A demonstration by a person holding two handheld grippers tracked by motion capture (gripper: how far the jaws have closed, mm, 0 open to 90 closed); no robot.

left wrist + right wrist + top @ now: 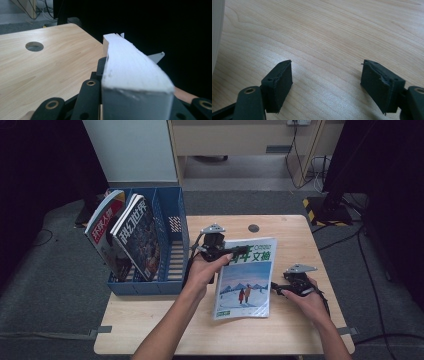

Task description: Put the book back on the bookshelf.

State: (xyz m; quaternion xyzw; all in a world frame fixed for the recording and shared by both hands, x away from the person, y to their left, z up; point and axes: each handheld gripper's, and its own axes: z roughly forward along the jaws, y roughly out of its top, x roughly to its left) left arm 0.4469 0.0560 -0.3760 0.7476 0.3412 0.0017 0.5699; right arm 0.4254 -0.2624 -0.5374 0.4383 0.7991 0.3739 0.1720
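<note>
A magazine with a snowy blue cover and two small figures is tilted up off the wooden table, its upper left corner raised. My left gripper is shut on that corner. In the left gripper view the magazine's white page edge runs away from me between the black fingers. My right gripper stands low on the table just right of the magazine's right edge. Its jaws are open, with only bare wood between the pads.
A blue slotted file rack stands at the table's left, with two magazines leaning in its left compartments. A round cable hole sits near the table's far edge. Dark floor and cables surround the table.
</note>
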